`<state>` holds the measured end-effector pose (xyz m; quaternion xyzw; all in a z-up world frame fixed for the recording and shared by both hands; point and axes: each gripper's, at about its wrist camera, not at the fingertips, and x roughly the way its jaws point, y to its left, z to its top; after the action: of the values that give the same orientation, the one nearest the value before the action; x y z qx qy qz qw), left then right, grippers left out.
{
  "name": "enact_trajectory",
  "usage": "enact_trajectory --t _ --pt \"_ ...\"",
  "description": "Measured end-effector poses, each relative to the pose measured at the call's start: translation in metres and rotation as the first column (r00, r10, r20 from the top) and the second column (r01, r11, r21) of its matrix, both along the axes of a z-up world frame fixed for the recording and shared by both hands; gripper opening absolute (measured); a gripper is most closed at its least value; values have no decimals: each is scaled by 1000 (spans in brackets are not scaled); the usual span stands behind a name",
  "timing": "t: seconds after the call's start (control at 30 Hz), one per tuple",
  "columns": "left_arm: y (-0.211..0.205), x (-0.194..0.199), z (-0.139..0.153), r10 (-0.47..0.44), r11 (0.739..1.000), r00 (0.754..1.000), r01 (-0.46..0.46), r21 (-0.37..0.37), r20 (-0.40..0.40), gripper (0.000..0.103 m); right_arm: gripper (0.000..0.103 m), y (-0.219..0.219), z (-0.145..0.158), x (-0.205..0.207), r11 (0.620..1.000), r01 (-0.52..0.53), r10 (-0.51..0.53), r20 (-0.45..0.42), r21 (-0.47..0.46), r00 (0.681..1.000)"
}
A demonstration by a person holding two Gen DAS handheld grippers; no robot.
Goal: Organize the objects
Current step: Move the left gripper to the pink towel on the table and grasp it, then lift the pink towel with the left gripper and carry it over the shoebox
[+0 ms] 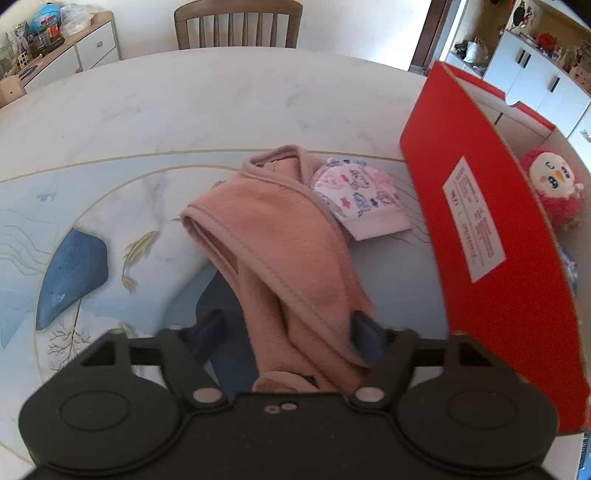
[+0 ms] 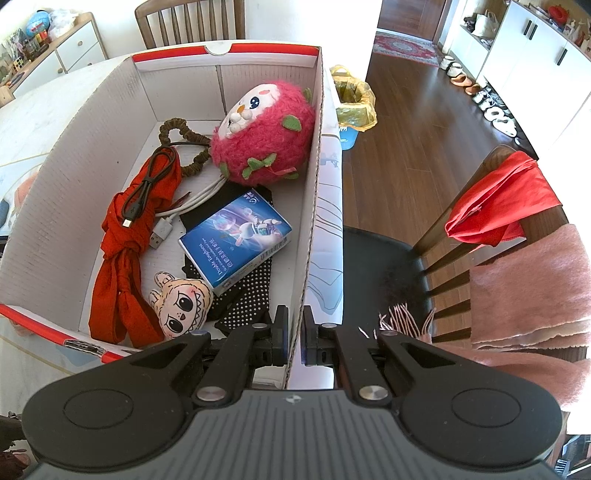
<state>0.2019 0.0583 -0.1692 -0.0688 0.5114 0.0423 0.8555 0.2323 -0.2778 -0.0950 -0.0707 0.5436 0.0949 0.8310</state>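
Observation:
A pink fleece garment (image 1: 266,229) lies on the table mat and runs back between the fingers of my left gripper (image 1: 286,326), which stands open around it; a gap shows beside the left finger (image 1: 208,328). A small patterned baby hat (image 1: 364,199) lies against it. The red cardboard box (image 1: 476,236) stands to the right. My right gripper (image 2: 295,332) is shut on the box's near right wall (image 2: 310,236). Inside the box lie a pink plush (image 2: 262,133), a blue tissue pack (image 2: 236,240), a knotted red cloth (image 2: 122,258), cables (image 2: 147,192) and a small doll (image 2: 181,302).
A dark blue item (image 1: 221,295) lies under the pink garment. The ocean-print mat (image 1: 74,266) covers the marble table (image 1: 184,96). A wooden chair (image 1: 236,26) stands behind the table. Right of the box, another chair (image 2: 461,236) carries a red cloth (image 2: 495,206) and a pink scarf (image 2: 528,288). A bin (image 2: 352,99) stands on the floor.

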Motion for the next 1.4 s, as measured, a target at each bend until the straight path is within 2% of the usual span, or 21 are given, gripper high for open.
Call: enact_trajectory --t 0.03,0.1,0.2,0.3,0.67,0.97,1.23,1.4 --pt "1 -2 2 -2 1000 1000 2 -14 5 54 6 0 0 0 1000 0 0 0 1 1000" --pt "1 -3 5 -3 999 1000 3 -43 11 35 6 0 0 0 1000 1 -1 -1 2 1000" --pt "2 -7 12 10 999 999 -8 -47 32 24 6 0 0 0 1000 0 0 0 1 1000" --pt "6 -13 23 27 998 998 -24 -57 52 19 6 0 0 -1 1000 1 -1 0 1 1000" --pt "18 -28 64 62 996 990 -54 -67 128 18 6 -1 0 0 1000 -5 5 1 -5 1000" --pt "17 -37 106 42 995 970 -20 -95 238 18 6 2 0 1 1000 -6 6 1 -6 1000" --pt "-1 -39 135 -17 992 953 55 -115 302 18 6 5 -1 1 1000 -6 6 6 -7 1000" --pt "-21 -38 147 -87 983 943 134 -128 320 18 6 5 0 1 1000 -7 8 7 -8 1000"
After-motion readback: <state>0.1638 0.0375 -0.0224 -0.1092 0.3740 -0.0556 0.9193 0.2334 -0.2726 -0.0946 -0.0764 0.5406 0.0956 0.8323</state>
